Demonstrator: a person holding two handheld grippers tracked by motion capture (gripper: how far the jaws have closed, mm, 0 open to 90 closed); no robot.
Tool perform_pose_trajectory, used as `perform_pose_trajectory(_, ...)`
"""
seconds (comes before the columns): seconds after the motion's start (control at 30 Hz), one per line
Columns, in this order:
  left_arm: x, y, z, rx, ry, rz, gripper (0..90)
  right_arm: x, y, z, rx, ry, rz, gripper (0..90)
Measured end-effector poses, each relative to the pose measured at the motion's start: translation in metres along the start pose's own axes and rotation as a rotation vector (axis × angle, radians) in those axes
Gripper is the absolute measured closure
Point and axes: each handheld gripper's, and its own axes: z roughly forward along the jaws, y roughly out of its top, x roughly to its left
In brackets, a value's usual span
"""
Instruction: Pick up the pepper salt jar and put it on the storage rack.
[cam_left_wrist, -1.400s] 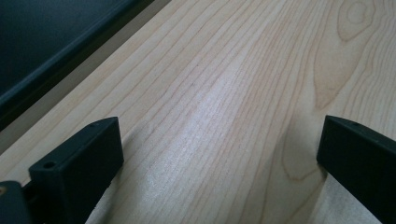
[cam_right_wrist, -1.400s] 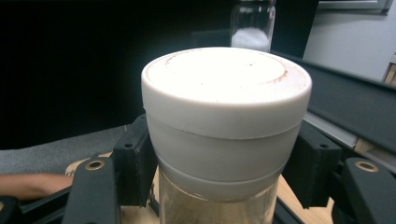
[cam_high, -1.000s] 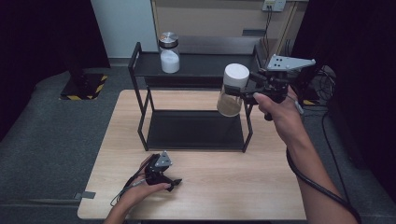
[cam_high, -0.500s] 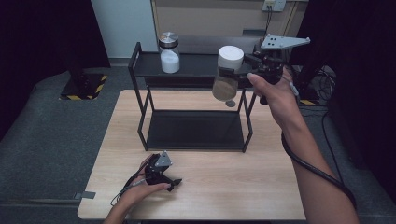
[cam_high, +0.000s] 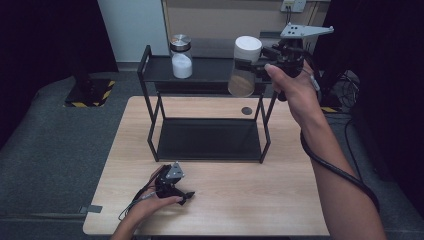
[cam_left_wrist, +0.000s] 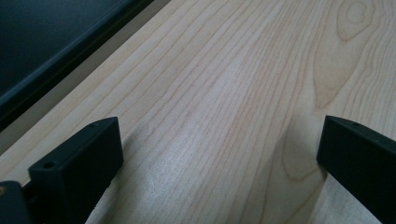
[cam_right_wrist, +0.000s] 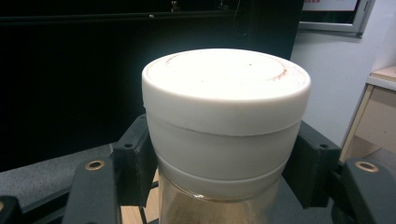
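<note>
You are holding the white-lidded jar (cam_high: 244, 67) clamped in your right tool (cam_high: 260, 65) above the rack's (cam_high: 150, 75) top shelf, unplaced; left tool (cam_high: 172, 186) is resting agape near the counter's (cam_high: 300, 200) front edge.

Rack top shelf (cam_high: 210, 75) lies bare beside the silver-lidded jar (cam_high: 181, 56); lower shelf (cam_high: 207, 138) seems bare.

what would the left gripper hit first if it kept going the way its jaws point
Probably the light wooden tabletop itself: the open left gripper angles down at the bare wood. Beyond lies the black metal shelf rack, off to one side.
</note>
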Motion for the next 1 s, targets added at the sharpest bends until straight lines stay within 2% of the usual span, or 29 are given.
perform_pose_trajectory(0.6, 0.0, 0.0, 0.0, 0.001, 0.0, 0.001, 0.0, -0.025, 0.012, 0.016, -0.008, -0.04, 0.012, 36.1)
perform_pose_trajectory(1.0, 0.0, 0.0, 0.0, 0.001, -0.002, 0.003, 0.0, -0.037, 0.008, 0.034, 0.007, -0.07, 0.039, 36.1)
